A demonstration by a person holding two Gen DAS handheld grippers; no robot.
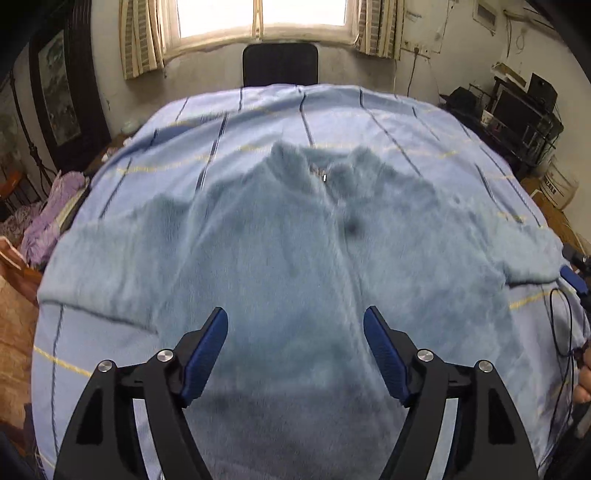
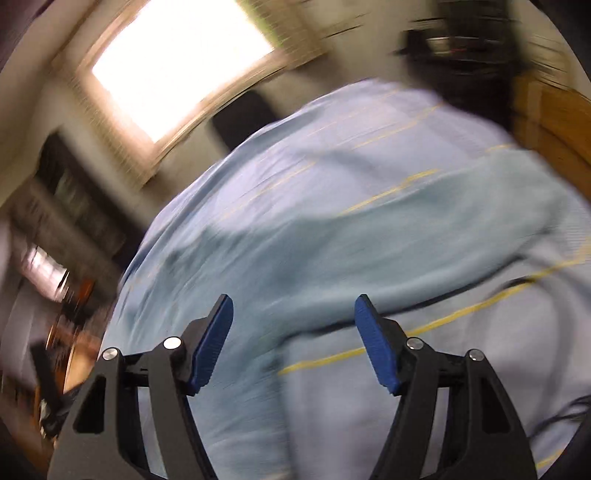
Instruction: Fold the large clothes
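A large fluffy light-blue jacket (image 1: 280, 236) lies spread flat on the striped blue sheet (image 1: 258, 114), collar toward the window, both sleeves stretched out sideways. My left gripper (image 1: 295, 317) hovers open over the jacket's lower middle, nothing between its blue pads. In the blurred right wrist view the same jacket (image 2: 332, 243) runs across the sheet (image 2: 369, 406). My right gripper (image 2: 293, 306) is open above the jacket's lower edge, and nothing sits between its pads. At the right rim of the left wrist view, part of the right gripper (image 1: 574, 278) shows beside the sleeve end.
A black chair (image 1: 280, 64) stands behind the table under the window (image 1: 260, 16). Purple cloth (image 1: 51, 218) is heaped at the left edge. A dark shelf unit (image 1: 517, 110) with clutter stands far right. A black cable (image 1: 557, 325) trails over the sheet at the right.
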